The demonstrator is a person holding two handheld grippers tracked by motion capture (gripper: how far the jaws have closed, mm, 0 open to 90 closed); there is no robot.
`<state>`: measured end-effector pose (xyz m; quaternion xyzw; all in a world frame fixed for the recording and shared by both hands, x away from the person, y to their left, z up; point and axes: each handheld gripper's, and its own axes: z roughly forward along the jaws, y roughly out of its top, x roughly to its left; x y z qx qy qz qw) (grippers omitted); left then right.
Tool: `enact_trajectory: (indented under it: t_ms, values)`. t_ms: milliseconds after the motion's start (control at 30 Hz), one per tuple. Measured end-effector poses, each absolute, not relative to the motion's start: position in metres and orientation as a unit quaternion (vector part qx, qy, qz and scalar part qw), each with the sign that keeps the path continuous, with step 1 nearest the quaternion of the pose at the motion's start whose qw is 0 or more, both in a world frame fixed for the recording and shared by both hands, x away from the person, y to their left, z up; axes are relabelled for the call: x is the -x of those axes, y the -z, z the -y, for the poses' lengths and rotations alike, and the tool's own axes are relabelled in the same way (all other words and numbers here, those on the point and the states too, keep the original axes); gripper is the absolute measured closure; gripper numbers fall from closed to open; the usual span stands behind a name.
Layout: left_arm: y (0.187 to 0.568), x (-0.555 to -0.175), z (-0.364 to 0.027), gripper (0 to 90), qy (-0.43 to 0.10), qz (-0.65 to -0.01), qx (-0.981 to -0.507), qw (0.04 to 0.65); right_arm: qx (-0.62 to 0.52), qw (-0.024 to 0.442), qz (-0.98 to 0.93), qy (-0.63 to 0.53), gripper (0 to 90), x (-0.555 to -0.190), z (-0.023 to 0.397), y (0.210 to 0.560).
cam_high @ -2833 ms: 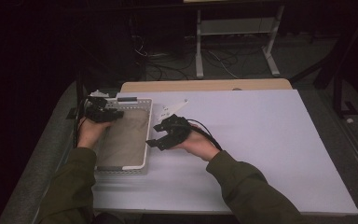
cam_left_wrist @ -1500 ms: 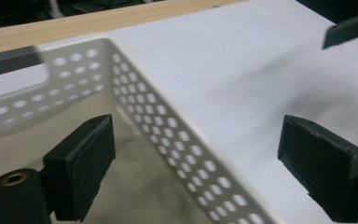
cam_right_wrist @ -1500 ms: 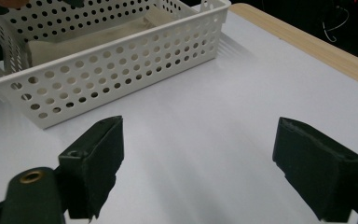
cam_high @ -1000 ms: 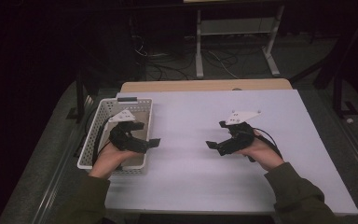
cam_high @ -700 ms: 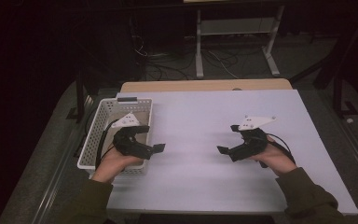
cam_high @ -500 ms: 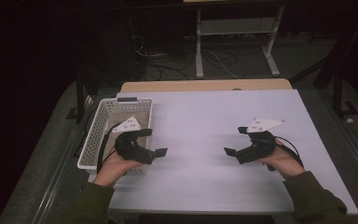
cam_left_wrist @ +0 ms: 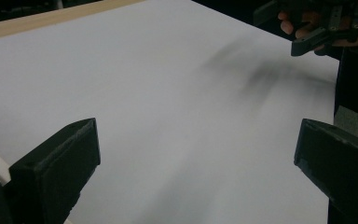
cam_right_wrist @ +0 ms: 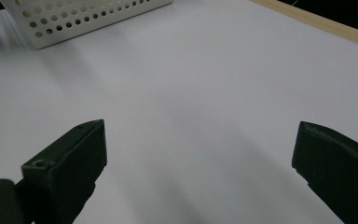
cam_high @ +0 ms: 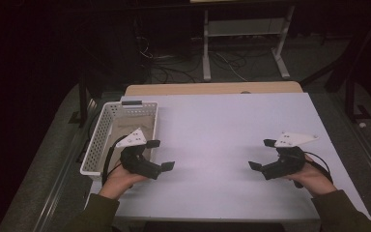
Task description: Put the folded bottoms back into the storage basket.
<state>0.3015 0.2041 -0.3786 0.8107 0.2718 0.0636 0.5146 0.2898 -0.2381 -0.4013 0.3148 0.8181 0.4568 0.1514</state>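
Observation:
My left gripper hovers low over the white table, just right of the near end of a white perforated basket. Its jaws are wide apart with nothing between them. My right gripper is near the table's right front, also open and empty. A flat tan sheet lies in the basket. In the left gripper view, my left gripper frames bare table, with the right gripper far off at the top right. In the right gripper view, my right gripper points toward the basket.
A wooden strip runs along the table's far edge. Beyond it, on the dark floor, are cables and a white metal stand. Bare white table lies between the two grippers.
Both grippers left the basket and drew apart. The left pulled back toward the near edge beside the basket. The right swept to the table's right side.

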Motion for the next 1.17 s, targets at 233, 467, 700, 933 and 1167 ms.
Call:
enact_trajectory:
  t_ms: [233, 467, 700, 933, 1167]
  values:
    - [0.379, -0.302, -0.203, 0.1, -0.064, -0.269, -0.813, 0.512, -0.327, 0.152, -0.813, -0.458, 2.3, -0.278, 0.255, 0.408]
    - [0.379, -0.302, -0.203, 0.2, -0.063, -0.271, -0.815, 0.509, -0.335, 0.15, -0.809, -0.459, 2.3, -0.268, 0.268, 0.417]
    - [0.38, -0.303, -0.202, 0.2, -0.062, -0.272, -0.815, 0.508, -0.338, 0.143, -0.812, -0.454, 2.3, -0.264, 0.274, 0.426]
    - [0.38, -0.303, -0.202, 0.2, -0.061, -0.273, -0.815, 0.507, -0.338, 0.14, -0.812, -0.456, 2.3, -0.264, 0.274, 0.427]
    - [0.38, -0.303, -0.202, 0.2, -0.062, -0.273, -0.817, 0.505, -0.336, 0.14, -0.812, -0.457, 2.3, -0.264, 0.274, 0.426]
